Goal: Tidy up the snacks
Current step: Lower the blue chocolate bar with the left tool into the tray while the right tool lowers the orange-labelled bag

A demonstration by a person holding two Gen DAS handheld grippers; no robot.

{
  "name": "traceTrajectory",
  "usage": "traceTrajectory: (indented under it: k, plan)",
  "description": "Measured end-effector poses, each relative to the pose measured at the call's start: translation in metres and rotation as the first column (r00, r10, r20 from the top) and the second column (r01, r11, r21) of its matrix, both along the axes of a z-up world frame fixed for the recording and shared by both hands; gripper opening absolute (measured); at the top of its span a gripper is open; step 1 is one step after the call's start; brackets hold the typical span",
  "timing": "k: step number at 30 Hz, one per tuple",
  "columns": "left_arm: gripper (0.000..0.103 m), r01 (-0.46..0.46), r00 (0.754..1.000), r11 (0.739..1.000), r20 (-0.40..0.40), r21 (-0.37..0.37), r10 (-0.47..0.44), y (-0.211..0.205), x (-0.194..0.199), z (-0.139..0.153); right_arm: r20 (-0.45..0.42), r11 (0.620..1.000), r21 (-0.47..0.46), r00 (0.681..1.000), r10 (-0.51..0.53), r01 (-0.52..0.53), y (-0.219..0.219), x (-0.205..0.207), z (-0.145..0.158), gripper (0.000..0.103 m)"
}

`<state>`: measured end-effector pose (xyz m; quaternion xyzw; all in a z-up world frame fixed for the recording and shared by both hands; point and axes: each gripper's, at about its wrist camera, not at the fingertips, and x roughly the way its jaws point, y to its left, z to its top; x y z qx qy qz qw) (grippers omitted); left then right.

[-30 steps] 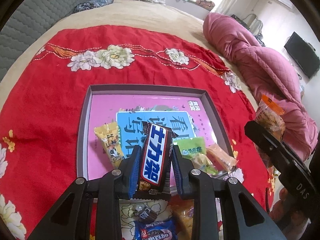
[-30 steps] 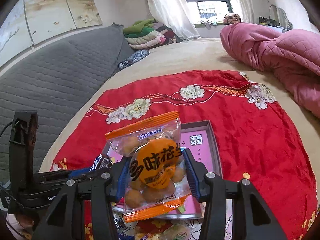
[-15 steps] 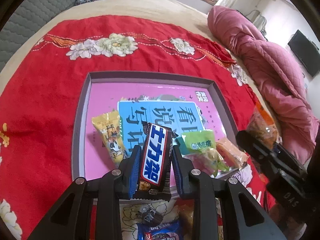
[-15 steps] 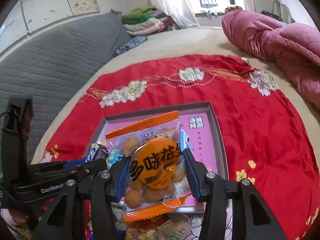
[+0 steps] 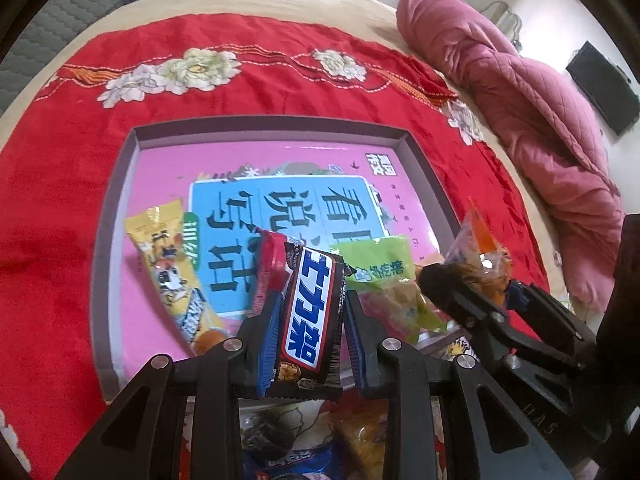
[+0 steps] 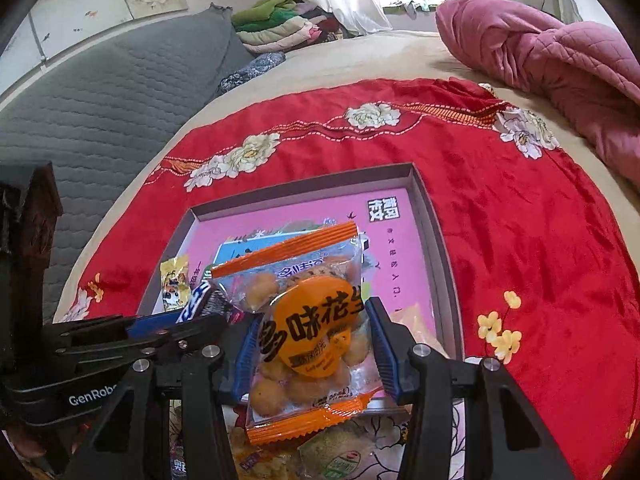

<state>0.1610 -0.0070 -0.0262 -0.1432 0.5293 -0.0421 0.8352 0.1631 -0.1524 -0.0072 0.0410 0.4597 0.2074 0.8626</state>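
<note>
A: The bed [image 6: 352, 56] carries a red flowered cloth [image 6: 500, 216], and a shallow box [image 5: 120, 208] with a pink printed floor sits at its middle; a pink quilt [image 6: 560, 48] is heaped at two o'clock.

B: What has changed over the last second?

A: Both tools have come forward and down, so the box fills more of each view. The left tool [image 5: 310, 312] stays clamped on a dark chocolate bar [image 5: 310, 316], now above the box's near edge. The right tool [image 6: 314, 344] keeps its jaws closed on an orange peanut packet [image 6: 308, 336], just beside the left one at its three o'clock.

B: Meaning?

A: Probably both snacks are about to be released inside; neither has been let go yet.

B: Count them.

A: Two held. In the box, three show clearly: a yellow stick packet [image 5: 172, 268] at nine o'clock of the bar, a red wrapper [image 5: 270, 268] touching it, and a green packet [image 5: 380, 268] at three o'clock. More wrappers lie on the cloth below the tools, too hidden to count.
</note>
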Motion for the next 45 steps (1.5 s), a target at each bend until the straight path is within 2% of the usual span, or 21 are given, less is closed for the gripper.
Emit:
traceTrajectory:
  k: [17, 32, 42, 45]
  plan:
    - [0.031, 0.001, 1.000, 1.000, -0.027, 0.025, -0.001, -0.008, 0.004, -0.014, -0.028, 1.000, -0.015, 1.000, -0.015, 0.015, -0.005, 0.004, -0.020, 0.051]
    - [0.031, -0.019, 0.999, 0.999, -0.034, 0.030, 0.020, -0.004, 0.007, -0.017, 0.002, 0.993, -0.120, 1.000, 0.012, -0.012, 0.005, 0.001, -0.028, 0.051]
    - [0.031, -0.024, 0.999, 0.999, -0.032, 0.025, 0.025, -0.003, 0.007, -0.016, 0.011, 0.996, -0.090, 1.000, 0.004, -0.003, -0.004, 0.001, -0.023, 0.051]
    - [0.031, -0.022, 0.999, 1.000, -0.032, 0.021, 0.023, -0.002, 0.008, -0.016, 0.013, 0.996, -0.086, 1.000, -0.002, 0.003, -0.007, 0.001, -0.022, 0.055]
